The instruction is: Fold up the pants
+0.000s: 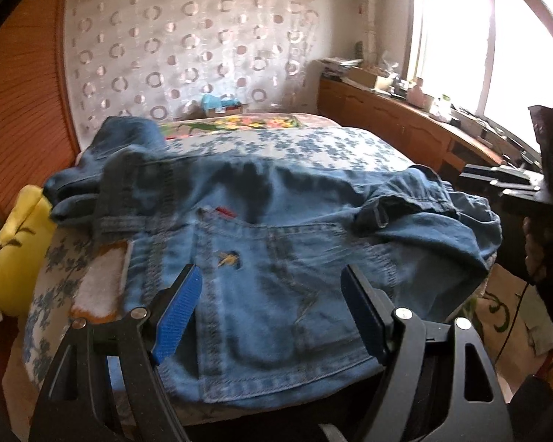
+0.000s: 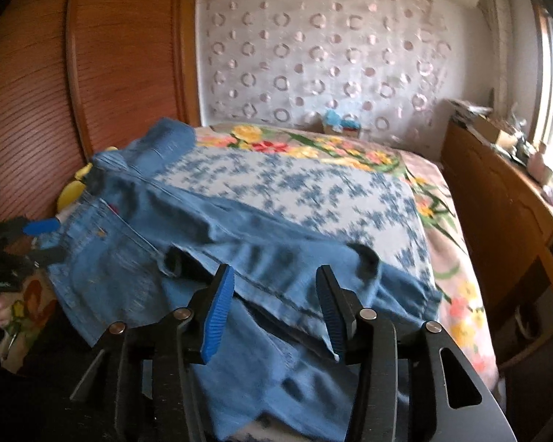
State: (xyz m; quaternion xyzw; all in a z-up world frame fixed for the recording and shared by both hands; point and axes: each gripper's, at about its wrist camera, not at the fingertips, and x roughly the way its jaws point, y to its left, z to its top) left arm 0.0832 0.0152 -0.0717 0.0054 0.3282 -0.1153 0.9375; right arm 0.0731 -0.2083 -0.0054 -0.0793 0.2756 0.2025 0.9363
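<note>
A pair of blue denim pants (image 1: 261,243) lies crumpled across the near end of the bed; its back pocket and waistband face the left wrist view. My left gripper (image 1: 272,294) is open, its blue pads (image 1: 178,313) spread over the pocket area, holding nothing. In the right wrist view the pants (image 2: 239,258) run from the far left to the near edge, with folded layers. My right gripper (image 2: 274,294) is open just above a fold of the denim. The left gripper also shows in the right wrist view (image 2: 40,230) at the far left.
The bed has a blue-flowered cover (image 2: 295,191) and a bright floral blanket (image 2: 442,221). A yellow plush toy (image 1: 18,250) lies at the bed's left side by the wooden wardrobe (image 2: 92,73). A cluttered wooden cabinet (image 1: 405,118) runs under the window on the right.
</note>
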